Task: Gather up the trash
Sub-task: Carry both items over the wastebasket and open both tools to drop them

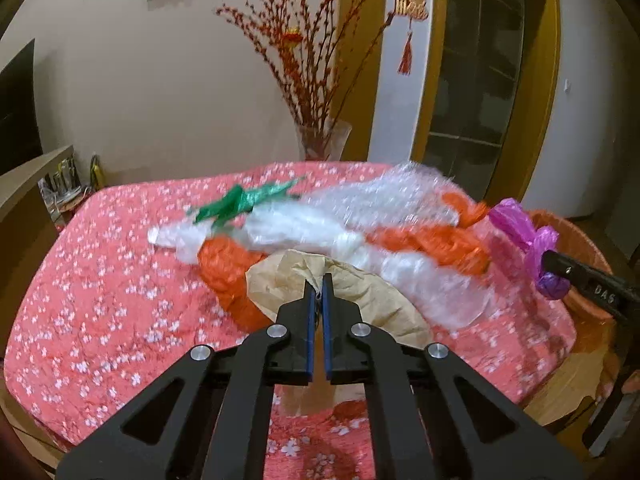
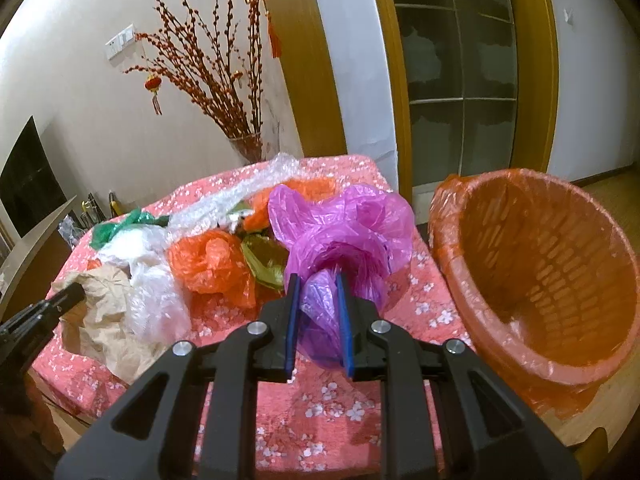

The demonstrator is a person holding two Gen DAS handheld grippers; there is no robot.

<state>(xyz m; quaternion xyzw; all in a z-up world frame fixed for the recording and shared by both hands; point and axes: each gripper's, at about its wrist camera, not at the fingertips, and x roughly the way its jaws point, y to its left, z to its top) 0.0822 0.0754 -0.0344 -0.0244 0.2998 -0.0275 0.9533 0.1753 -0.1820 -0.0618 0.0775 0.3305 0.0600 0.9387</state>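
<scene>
A heap of trash lies on the pink flowered tablecloth (image 1: 100, 280): orange bags (image 1: 228, 264), clear plastic (image 1: 312, 224), a green bag (image 1: 240, 200) and crumpled brown paper (image 1: 372, 292). My left gripper (image 1: 319, 282) is shut on the brown paper, which also shows in the right wrist view (image 2: 104, 320). My right gripper (image 2: 318, 282) is shut on a purple plastic bag (image 2: 340, 232) held above the cloth, left of the orange basket (image 2: 540, 264). The purple bag (image 1: 532, 240) and the right gripper's finger show at the right of the left wrist view.
The orange basket, lined with an orange bag, stands at the table's right end, also seen in the left wrist view (image 1: 576, 240). A glass vase (image 2: 248, 148) with red branches stands behind the table. A wooden shelf (image 1: 24, 200) is at the left.
</scene>
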